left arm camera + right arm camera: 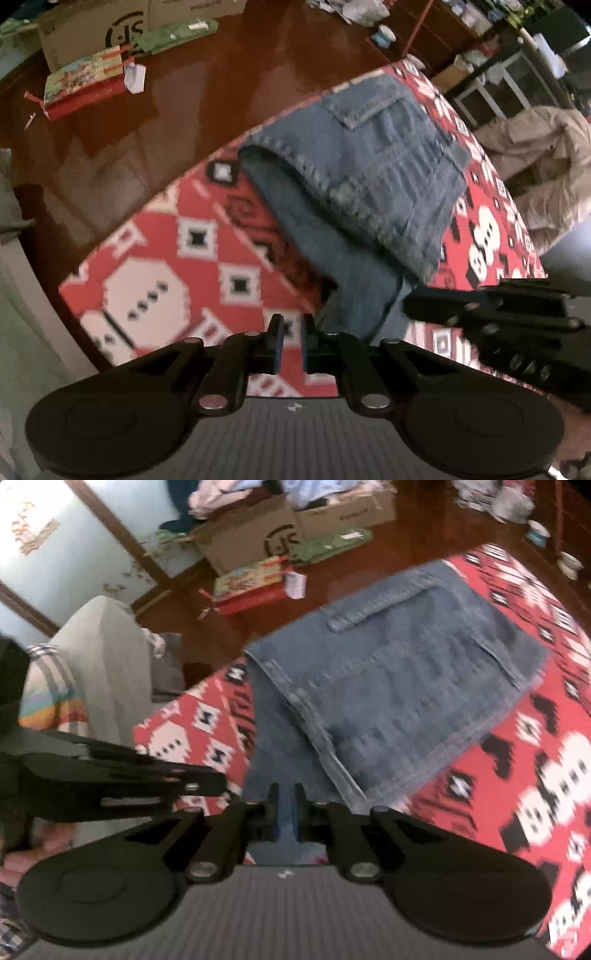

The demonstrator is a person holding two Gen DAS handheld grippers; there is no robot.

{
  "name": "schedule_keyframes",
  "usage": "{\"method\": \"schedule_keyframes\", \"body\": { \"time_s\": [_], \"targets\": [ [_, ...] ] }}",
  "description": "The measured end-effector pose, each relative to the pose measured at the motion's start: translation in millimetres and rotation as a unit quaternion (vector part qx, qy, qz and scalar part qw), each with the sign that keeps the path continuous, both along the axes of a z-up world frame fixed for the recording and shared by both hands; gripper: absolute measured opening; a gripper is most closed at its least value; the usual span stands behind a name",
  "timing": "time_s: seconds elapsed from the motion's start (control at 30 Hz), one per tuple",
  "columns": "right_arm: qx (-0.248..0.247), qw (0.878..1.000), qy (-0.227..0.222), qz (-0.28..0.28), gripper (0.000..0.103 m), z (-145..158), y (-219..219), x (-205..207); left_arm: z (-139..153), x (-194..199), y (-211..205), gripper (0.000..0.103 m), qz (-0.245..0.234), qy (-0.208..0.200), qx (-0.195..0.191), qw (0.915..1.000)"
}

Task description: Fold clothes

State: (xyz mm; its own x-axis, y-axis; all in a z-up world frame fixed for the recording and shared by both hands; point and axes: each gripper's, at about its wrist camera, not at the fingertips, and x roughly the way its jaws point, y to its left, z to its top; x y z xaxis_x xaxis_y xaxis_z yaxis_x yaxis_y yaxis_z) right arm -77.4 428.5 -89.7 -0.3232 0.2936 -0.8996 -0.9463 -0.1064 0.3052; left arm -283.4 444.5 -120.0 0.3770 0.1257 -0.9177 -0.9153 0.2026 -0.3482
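While a fold is under way, the half-folded blue denim jeans (388, 686) lie at twelve o'clock on the red patterned blanket (535, 775); their near edge is clamped by the right tongs (284, 812), whereas the left tongs (291, 343) are held narrowly apart, empty. Next, that edge probably needs carrying over.

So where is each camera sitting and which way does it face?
Left wrist: on the left gripper, looking forward and down at the jeans on the red rug; its own fingers show, slightly apart on nothing, with the right gripper at right.
Right wrist: on the right gripper, facing the same jeans; its fingers pinch denim, with the left gripper at left.
Shared: jeans, rug, cardboard box.
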Motion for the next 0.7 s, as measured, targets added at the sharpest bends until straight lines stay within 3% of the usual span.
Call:
{"method": "schedule_keyframes", "body": {
  "time_s": [0.1,0.2,0.47,0.7],
  "targets": [
    [-0.012,1.0,-0.014,-0.019,0.014,-3.7,-17.7,13.7,-0.7,4.8,-7.8,0.015,-0.019,0.002,0.009,0.9998],
    [-0.015,0.999,-0.042,-0.013,0.015,-14.9,-32.8,12.8,-5.6,13.0,-13.0,0.016,-0.048,0.019,0.027,0.9983],
    [0.018,0.994,-0.083,0.063,0.015,-39.3,-54.3,-17.7,-10.9,26.2,-26.5,0.016,-0.154,0.041,0.037,0.9866],
    [0.054,0.998,-0.011,0.019,0.016,-7.6,-43.7,-9.1,8.3,24.5,-16.0,0.015,-0.143,-0.001,0.044,0.9888]
  ]
}}
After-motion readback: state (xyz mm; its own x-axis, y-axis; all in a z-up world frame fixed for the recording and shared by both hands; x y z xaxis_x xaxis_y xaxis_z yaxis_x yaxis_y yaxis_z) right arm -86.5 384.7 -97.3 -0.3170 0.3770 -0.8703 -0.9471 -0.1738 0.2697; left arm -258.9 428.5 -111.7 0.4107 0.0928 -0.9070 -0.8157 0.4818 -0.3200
